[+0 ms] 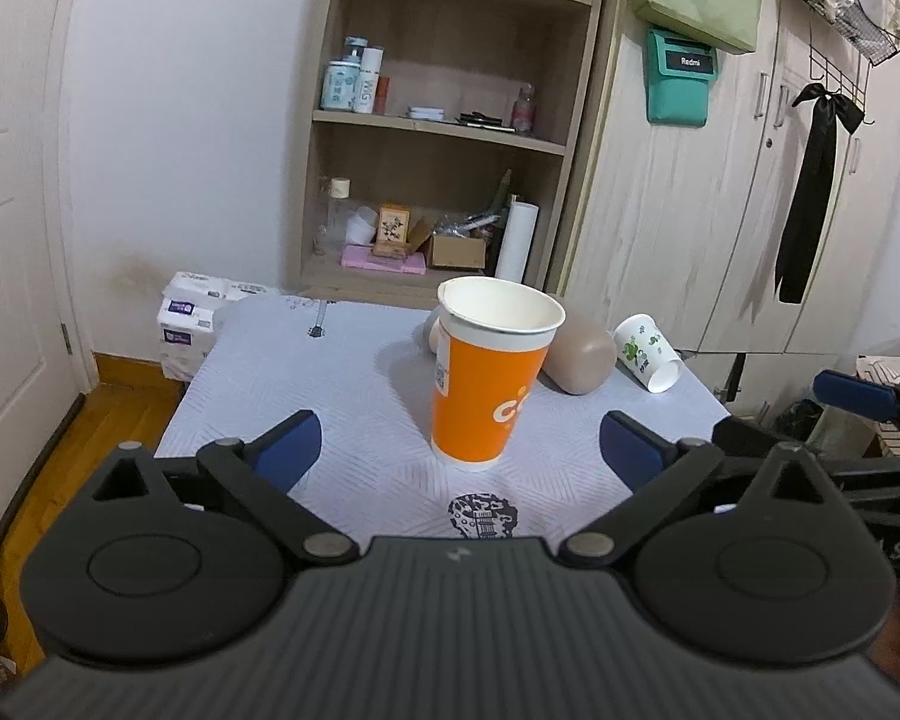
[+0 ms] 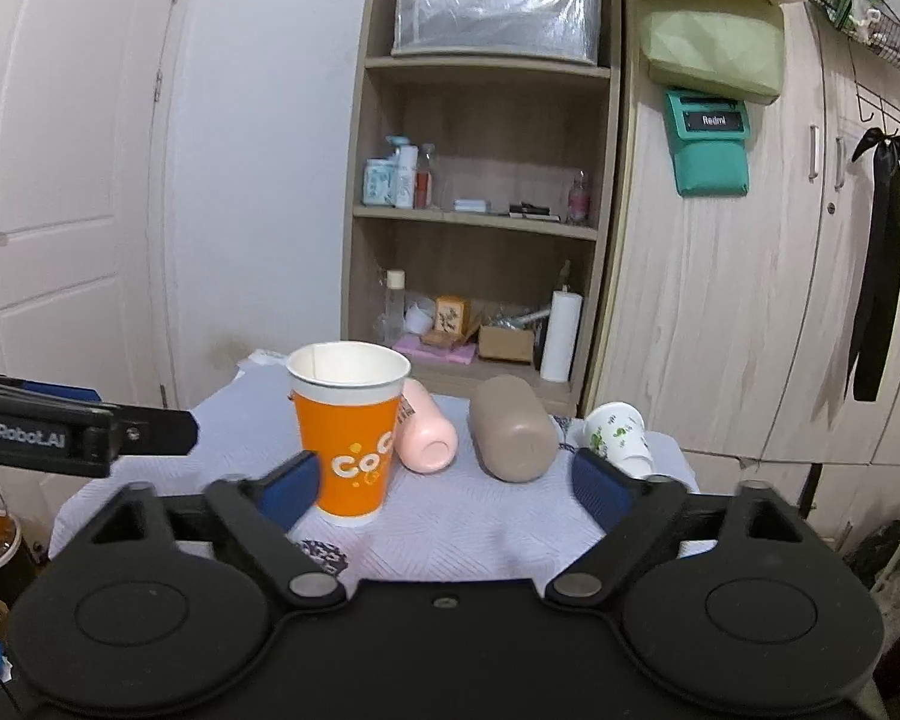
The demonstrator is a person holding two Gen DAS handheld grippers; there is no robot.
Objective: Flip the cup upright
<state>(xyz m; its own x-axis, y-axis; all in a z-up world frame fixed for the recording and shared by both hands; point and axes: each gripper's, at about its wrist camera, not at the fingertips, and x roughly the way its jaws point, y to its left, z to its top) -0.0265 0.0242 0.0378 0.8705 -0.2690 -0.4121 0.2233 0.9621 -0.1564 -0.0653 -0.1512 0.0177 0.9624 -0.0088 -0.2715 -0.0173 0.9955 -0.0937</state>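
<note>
On the near middle of the cloth-covered table (image 1: 258,372) stands the orange paper cup (image 1: 486,384), upright on its base with its white rim and open mouth facing up. Just behind it, at the far side, three other cups lie tipped over: a pink cup (image 2: 426,432) on its side with its mouth toward the near edge, a taupe cup (image 2: 513,429) to the right of that, and farther right a white cup with green print (image 2: 615,432), also lying down.

Nothing touches the orange cup. The left gripper (image 1: 459,450) hangs just in front of it, its blue-padded jaws spread wide, well wider than the cup, with nothing between them. The right gripper (image 2: 444,483) is likewise spread wide and empty; its left blue pad (image 2: 291,483) overlaps the orange cup's lower side in the right wrist view, though I cannot tell whether it is touching.

Behind the table is an open wooden shelf unit (image 1: 450,120) with bottles, small boxes and a roll of paper, and to its right pale wooden wardrobe doors (image 1: 720,210) with a black ribbon (image 1: 810,192) hanging from a hook. Packs of tissue (image 1: 192,312) sit at the table's far left corner.
</note>
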